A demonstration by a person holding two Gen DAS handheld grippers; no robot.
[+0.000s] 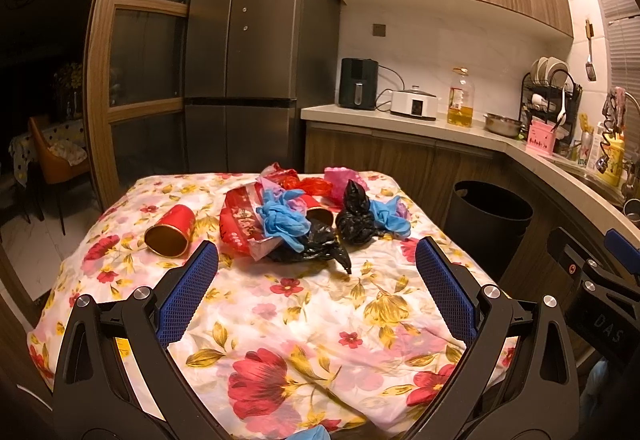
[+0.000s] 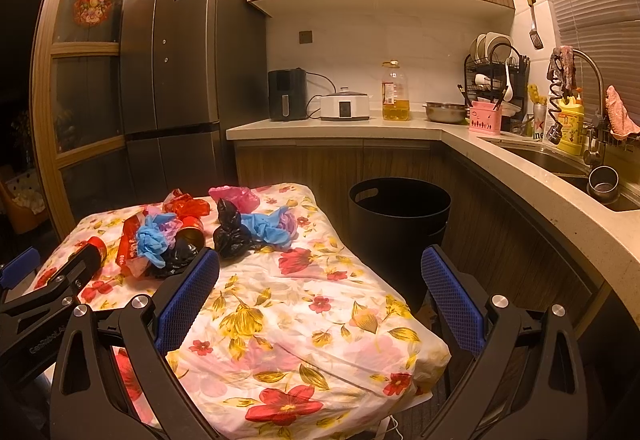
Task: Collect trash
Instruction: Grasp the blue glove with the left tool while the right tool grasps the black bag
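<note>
Warm overhead light fills a kitchen with wood-grain cabinets, where a counter draped in a floral cloth (image 1: 288,304) carries a heap of trash at its far end. Both grippers hover above the near part of the cloth, well short of the pile. The left gripper (image 1: 316,264) has its jaws spread wide with nothing between its blue pads; the right gripper (image 2: 320,272) is likewise spread wide and holds nothing, its right finger hanging past the cloth's edge.

In the heap, a red paper cup (image 1: 170,234) lies on its side to the left, apart from the rest, its gold-lined mouth facing the camera. Beside it sits a red printed wrapper (image 1: 240,220) under a crumpled blue glove (image 1: 282,218). A knotted black bag (image 1: 354,218) stands just right of centre, touching a second blue glove (image 1: 388,218), with another flattened black bag (image 1: 316,246) in front. A pink plastic bag (image 1: 340,178) and a red plastic bag (image 1: 308,184) lie at the back.

On the floor just right of the counter stands a black trash bin (image 2: 400,212), its mouth open. Behind, a dark steel refrigerator (image 1: 244,52), an air fryer (image 1: 359,83), a white cooker (image 1: 416,103) and a bottle of cooking oil (image 1: 460,98) line the kitchen worktop.
</note>
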